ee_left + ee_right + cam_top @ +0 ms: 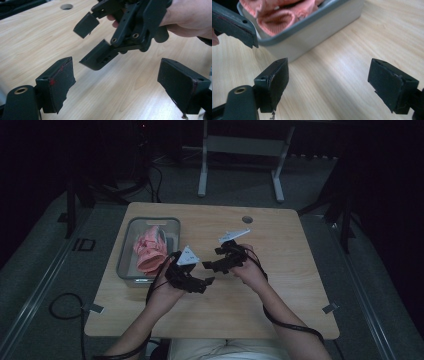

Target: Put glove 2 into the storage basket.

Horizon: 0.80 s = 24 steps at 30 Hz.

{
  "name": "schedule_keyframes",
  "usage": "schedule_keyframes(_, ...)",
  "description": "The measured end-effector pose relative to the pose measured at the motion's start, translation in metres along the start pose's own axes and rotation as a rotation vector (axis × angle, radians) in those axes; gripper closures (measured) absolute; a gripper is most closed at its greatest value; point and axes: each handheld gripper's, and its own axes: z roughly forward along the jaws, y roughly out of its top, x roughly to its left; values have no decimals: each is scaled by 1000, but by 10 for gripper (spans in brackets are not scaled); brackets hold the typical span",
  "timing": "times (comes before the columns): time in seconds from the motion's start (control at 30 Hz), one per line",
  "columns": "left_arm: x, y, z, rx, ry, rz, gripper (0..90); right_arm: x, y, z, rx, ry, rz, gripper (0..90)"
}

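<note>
In the high view a person holds two black grippers over the middle of the wooden table (280, 285). They face each other with their tips close together. My left gripper (204, 284) (118, 85) stands open, with bare wood between its jaws. My right gripper (212, 266) (332, 83) is open too and holds nothing. In the left gripper view the right gripper (92, 42) hangs just ahead in a hand, its jaws apart. The right gripper view has a jaw of the left gripper (234, 25) at its upper left.
A grey bin (125, 255) (312, 37) stands on the left half of the table with a pink cloth (149, 251) (279, 15) inside. A round cable hole (247, 219) (66, 6) is near the far edge. Cables trail off the near edge.
</note>
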Motion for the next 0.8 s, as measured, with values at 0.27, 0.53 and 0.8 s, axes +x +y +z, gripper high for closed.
schedule_keyframes(0.27, -15, -15, 18, 23, -65, 30, 136, -1, -28, 2, 29, 0, 7, 169)
schedule_keyframes(0.53, -23, -27, 35, 34, -108, 43, 136, -5, -50, 2, 23, 7, 30, 169)
schedule_keyframes(0.8, -27, -40, 49, 64, -131, 53, 136, -5, -69, 6, 24, 6, 16, 168)
